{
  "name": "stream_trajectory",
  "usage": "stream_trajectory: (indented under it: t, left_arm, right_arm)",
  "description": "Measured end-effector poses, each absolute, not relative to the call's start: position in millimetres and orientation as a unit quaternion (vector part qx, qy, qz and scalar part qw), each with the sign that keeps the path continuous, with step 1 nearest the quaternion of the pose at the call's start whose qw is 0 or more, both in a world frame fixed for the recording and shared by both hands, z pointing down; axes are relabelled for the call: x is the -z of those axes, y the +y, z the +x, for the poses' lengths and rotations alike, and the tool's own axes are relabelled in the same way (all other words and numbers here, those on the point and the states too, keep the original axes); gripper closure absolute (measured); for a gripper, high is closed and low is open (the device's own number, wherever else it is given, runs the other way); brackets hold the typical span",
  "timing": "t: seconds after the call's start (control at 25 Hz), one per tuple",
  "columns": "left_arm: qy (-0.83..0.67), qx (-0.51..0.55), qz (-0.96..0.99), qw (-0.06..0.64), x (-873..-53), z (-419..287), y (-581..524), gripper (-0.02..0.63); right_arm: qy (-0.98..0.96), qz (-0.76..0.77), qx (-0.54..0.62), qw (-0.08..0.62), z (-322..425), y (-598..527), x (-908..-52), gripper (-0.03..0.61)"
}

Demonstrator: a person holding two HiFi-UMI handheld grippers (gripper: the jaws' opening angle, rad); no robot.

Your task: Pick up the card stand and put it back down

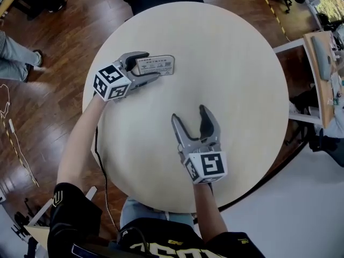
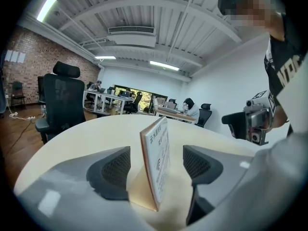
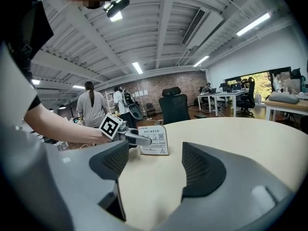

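- Both fingers (image 2: pixel 115 170) of the left gripper (image 2: pixel 157 163) stand apart astride the upright card stand (image 1: pixel 156 65), edge-on between them, untouched.
- Right gripper (image 1: pixel 190 114) gapes empty, well apart.

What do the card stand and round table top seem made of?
Card stand: probably a stiff white printed panel, plastic or board, on a tan, wood-like backing seen at its edge.
Table top: pale wood or laminate, matte: even beige, no glare.

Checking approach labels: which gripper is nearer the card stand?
Left. The left gripper straddles the card stand, jaws open, not touching it. The right gripper stands clear of it, open and empty.
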State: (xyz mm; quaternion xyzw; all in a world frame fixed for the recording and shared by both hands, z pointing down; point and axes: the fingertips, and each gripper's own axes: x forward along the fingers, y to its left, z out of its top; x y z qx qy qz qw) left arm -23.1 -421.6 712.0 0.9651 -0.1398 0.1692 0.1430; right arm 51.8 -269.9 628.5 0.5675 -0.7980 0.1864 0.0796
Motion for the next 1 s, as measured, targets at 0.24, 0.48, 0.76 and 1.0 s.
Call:
stream_trajectory:
  t: [0.24, 0.48, 0.76, 1.0]
  left_arm:
    - [-0.123, -0.163, 0.968, 0.143, -710, 0, -422, 0.332]
    - [-0.119, -0.173, 0.965, 0.157, -714, 9, -422, 0.501]
    - [-0.122, -0.141, 0.967, 0.170, -678, 26, -416, 0.598]
    - [-0.095, -0.131, 0.972, 0.171, -620, 26, -397, 0.597]
  right_arm:
    - [-0.798, 0.571, -0.182, 0.072, 54, -277, -626, 0.227]
    - [-0.795, 0.576, -0.175, 0.072, 60, -283, -625, 0.227]
    - [-0.795, 0.579, -0.179, 0.038, 62, -287, -590, 0.227]
    - [-0.804, 0.575, -0.152, 0.017, 60, -287, -535, 0.227]
